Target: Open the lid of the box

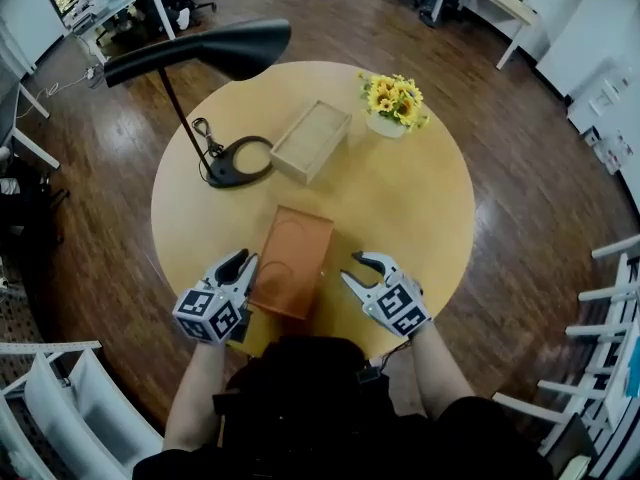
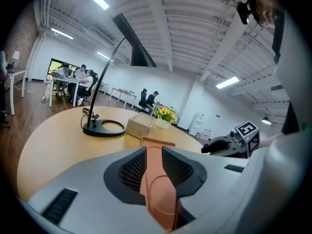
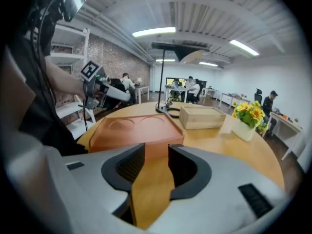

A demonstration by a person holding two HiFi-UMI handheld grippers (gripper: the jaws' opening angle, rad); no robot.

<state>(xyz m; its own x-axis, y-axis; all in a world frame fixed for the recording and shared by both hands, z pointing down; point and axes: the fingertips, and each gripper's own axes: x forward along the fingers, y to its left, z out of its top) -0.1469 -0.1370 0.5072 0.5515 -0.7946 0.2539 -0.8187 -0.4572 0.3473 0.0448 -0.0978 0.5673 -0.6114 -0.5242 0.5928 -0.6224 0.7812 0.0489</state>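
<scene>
The round tabletop (image 1: 420, 198) carried the brown box (image 1: 292, 260), lid down, near the person's edge. The left gripper (image 1: 243, 261) had its fingers clamped on the box's left near corner. The right gripper (image 1: 350, 266) sat just beside the box, fingers apart and empty.

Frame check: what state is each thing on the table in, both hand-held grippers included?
brown box: flat on the table, lid down.
left hand-held gripper: shut on the brown box's near-left edge.
right hand-held gripper: open, nothing held, right of the brown box and apart from it.
wooden box: lying flat, untouched.
lamp: upright; lit or not, cannot tell.
flowers: standing upright.
</scene>
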